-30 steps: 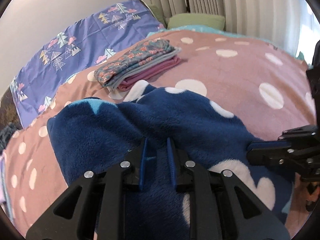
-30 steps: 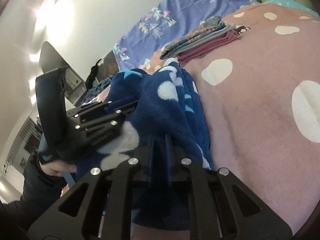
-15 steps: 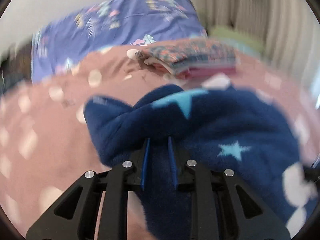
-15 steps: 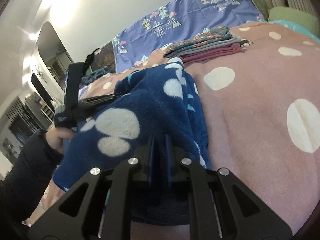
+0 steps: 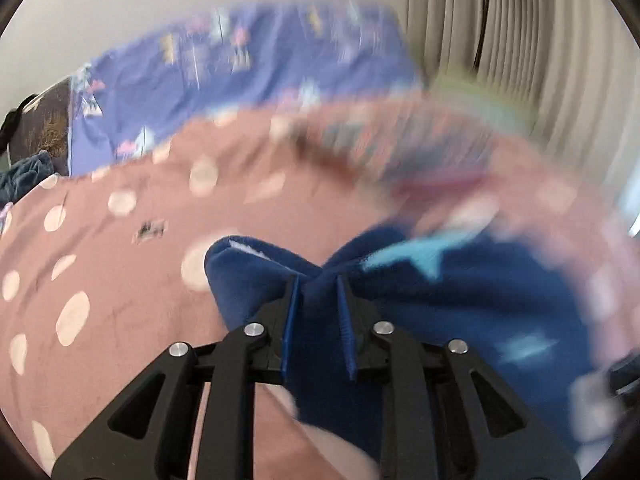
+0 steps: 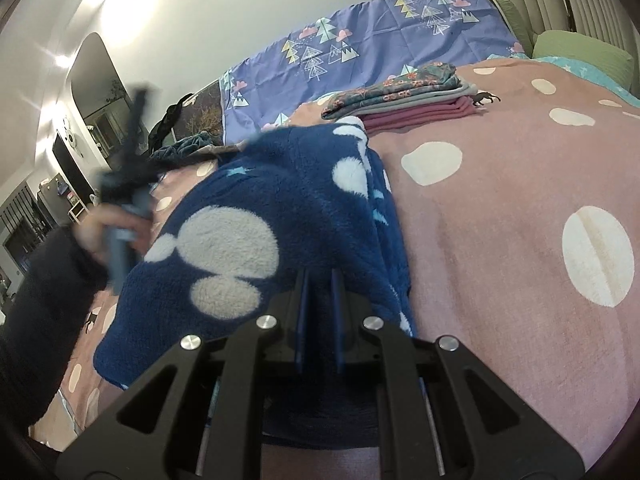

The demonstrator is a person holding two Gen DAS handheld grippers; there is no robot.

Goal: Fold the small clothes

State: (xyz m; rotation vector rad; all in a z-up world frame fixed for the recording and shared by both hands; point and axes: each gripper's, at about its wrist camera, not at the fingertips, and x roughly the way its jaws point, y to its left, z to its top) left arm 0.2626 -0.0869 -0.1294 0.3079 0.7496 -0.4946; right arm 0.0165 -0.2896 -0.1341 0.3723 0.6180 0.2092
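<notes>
A fluffy navy-blue fleece garment with white spots and pale blue stars [image 6: 280,216] fills the centre of the right wrist view, lying on a pink polka-dot bedspread [image 6: 520,200]. The right gripper [image 6: 319,280], at lower centre, has its jaws nearly closed on the fleece's near edge. The left gripper [image 5: 318,284] likewise pinches a bunched fold. At left the person's hand [image 6: 116,228] holds it, blurred. A stack of folded clothes [image 6: 408,96] sits upper centre.
</notes>
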